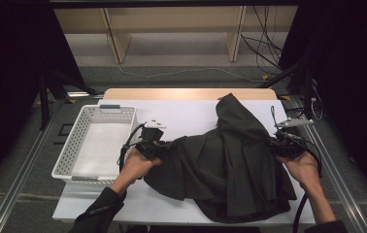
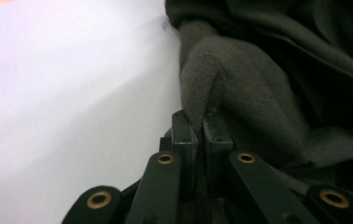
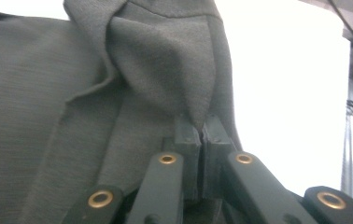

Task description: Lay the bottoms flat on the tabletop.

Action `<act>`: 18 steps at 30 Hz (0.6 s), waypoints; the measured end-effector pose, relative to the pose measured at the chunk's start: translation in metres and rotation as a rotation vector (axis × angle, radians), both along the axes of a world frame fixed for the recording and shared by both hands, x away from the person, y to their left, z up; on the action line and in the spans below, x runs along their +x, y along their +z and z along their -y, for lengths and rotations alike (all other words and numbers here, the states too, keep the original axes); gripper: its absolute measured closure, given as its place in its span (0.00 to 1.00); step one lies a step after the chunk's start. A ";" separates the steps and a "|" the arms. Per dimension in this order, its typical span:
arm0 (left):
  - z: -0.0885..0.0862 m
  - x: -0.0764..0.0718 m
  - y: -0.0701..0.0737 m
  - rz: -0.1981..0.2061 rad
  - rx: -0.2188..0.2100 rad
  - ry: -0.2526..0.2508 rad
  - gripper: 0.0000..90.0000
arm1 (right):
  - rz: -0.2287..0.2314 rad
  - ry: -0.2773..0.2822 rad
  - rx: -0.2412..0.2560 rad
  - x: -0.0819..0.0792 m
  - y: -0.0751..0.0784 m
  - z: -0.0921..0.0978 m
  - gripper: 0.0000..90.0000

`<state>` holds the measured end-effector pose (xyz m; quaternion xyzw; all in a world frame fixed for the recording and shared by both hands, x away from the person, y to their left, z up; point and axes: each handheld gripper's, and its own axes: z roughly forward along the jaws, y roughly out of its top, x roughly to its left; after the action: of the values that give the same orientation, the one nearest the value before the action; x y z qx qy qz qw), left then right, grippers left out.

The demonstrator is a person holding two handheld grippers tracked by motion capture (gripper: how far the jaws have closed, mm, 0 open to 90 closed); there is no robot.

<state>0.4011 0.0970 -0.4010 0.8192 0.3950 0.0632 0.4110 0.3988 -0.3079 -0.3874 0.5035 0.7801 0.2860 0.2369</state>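
A dark grey garment (image 1: 225, 160) lies spread and rumpled over the right half of the white table (image 1: 181, 116). My left gripper (image 1: 158, 145) is shut on a pinched fold at the garment's left edge; the left gripper view has the cloth (image 2: 240, 93) clamped between the closed jaws of that gripper (image 2: 200, 122). My right gripper (image 1: 279, 144) is shut on the garment's right edge. In the right gripper view a peak of the fabric (image 3: 165, 60) rises out of that gripper (image 3: 201, 127).
A white perforated basket (image 1: 75, 141) sits at the table's left side, beside my left hand. A pale wooden board (image 1: 186, 93) runs along the far edge. Metal rails flank the table, and cables (image 1: 264, 53) lie on the floor beyond.
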 end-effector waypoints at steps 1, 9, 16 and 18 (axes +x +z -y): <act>0.001 -0.004 -0.004 -0.012 0.005 -0.012 0.95 | -0.007 -0.012 -0.001 0.001 -0.002 0.005 0.98; 0.025 -0.030 -0.034 -0.098 0.017 -0.126 0.94 | -0.050 -0.091 -0.027 -0.007 -0.021 0.041 0.98; 0.046 -0.050 -0.052 -0.131 0.061 -0.196 0.93 | -0.080 -0.099 -0.032 -0.020 -0.035 0.061 0.97; 0.045 -0.048 -0.052 -0.148 0.055 -0.204 0.91 | -0.087 -0.108 -0.025 -0.021 -0.038 0.064 0.97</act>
<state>0.3532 0.0518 -0.4535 0.8686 0.3368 -0.0287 0.3623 0.3774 -0.3724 -0.4255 0.5540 0.7648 0.2407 0.2243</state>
